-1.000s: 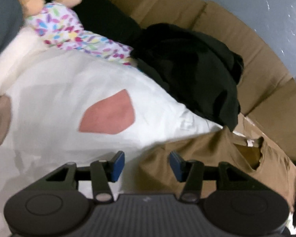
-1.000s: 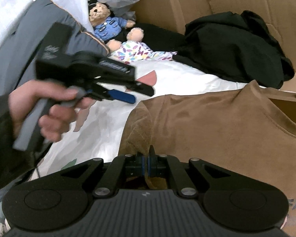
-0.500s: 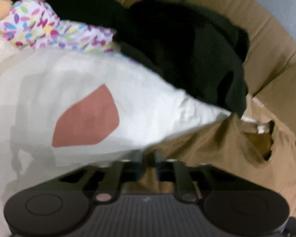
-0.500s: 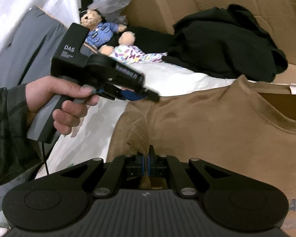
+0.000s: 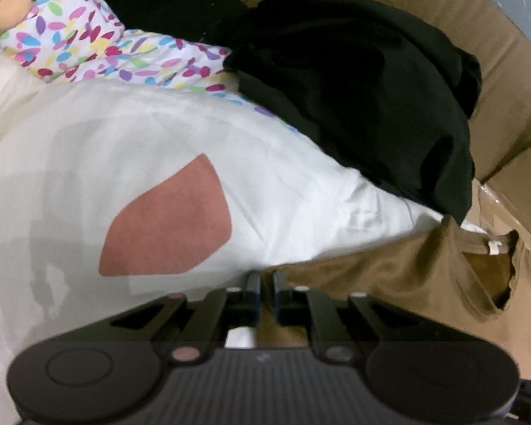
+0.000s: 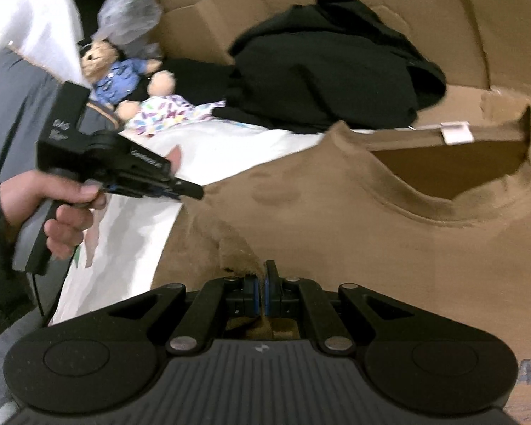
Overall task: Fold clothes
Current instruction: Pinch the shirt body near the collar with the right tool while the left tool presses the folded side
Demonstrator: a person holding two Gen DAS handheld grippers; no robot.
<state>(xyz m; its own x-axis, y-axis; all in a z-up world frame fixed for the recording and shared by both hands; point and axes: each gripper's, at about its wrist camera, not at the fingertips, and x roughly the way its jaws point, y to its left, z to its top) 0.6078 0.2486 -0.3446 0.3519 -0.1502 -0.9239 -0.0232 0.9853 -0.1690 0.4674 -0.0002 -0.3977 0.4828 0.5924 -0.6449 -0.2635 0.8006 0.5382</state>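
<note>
We see the right gripper (image 6: pixel 261 285) clenched on a bunched fold of the brown T-shirt (image 6: pixel 354 233), and the left gripper (image 5: pixel 263 285) drawn nearly closed at the shirt's sleeve edge, apparently pinching it where it meets the white sheet (image 5: pixel 283 191). The shirt lies spread on that sheet, beside the black garment (image 6: pixel 322 67) and cardboard box (image 6: pixel 478 24). Our concern is that the left pinch is shallow and may slip, or snag the sheet, once we lift.
</note>
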